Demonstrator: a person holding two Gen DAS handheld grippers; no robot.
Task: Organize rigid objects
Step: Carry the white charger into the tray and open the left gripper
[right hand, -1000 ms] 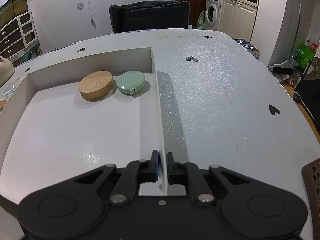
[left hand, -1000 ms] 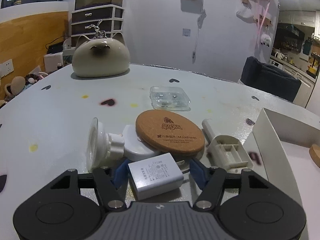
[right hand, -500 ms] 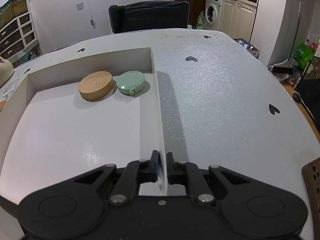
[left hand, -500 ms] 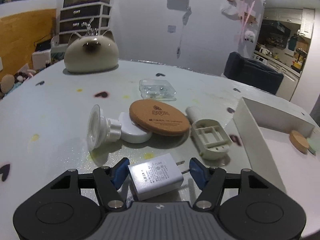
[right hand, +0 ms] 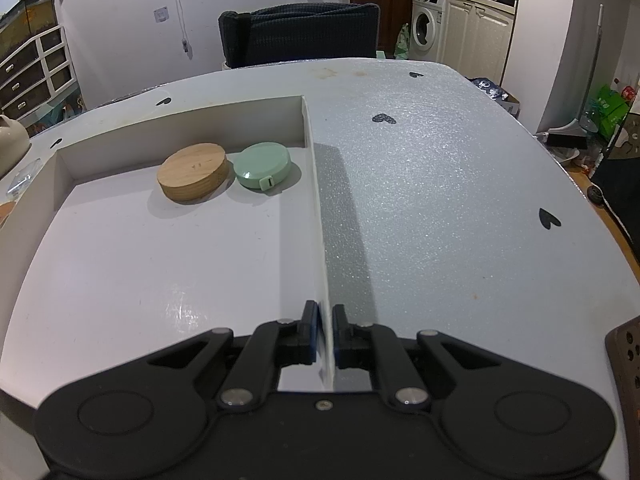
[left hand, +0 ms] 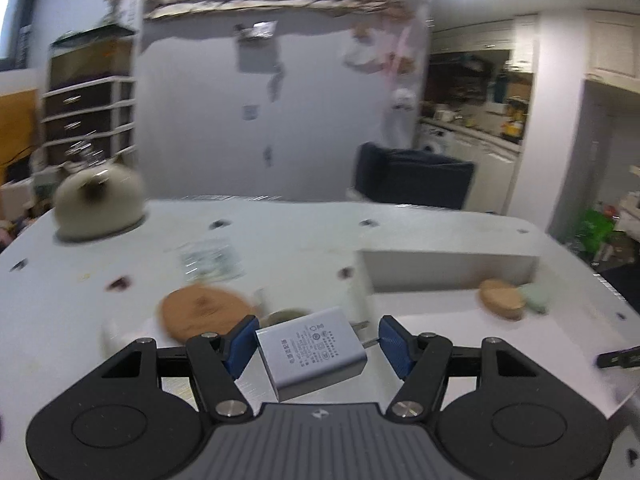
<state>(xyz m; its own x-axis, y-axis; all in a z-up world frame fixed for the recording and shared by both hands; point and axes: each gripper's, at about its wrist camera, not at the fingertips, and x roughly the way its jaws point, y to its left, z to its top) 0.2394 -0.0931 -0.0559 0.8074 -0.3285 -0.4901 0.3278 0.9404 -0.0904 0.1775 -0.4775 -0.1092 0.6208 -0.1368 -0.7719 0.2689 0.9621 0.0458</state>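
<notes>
My left gripper (left hand: 316, 342) is shut on a white USB charger (left hand: 311, 354), held above the table near the white box's left wall (left hand: 362, 292). My right gripper (right hand: 325, 330) is shut on the box's right wall (right hand: 316, 200). Inside the box lie a round wooden block (right hand: 193, 176) and a green tape measure (right hand: 262, 170); both also show, blurred, in the left wrist view: block (left hand: 502, 295), tape measure (left hand: 536, 296). A cork coaster (left hand: 200, 314) lies on the table below the left gripper.
A cat-shaped ceramic piece (left hand: 98, 202) stands at the table's far left. A clear plastic case (left hand: 210, 260) lies beyond the coaster. A dark chair (right hand: 300, 34) stands behind the table. A brown perforated board (right hand: 626, 364) sits at the right edge.
My left gripper has lifted the charger off the table and swung right toward the box; the view is motion-blurred. The right gripper has not moved.
</notes>
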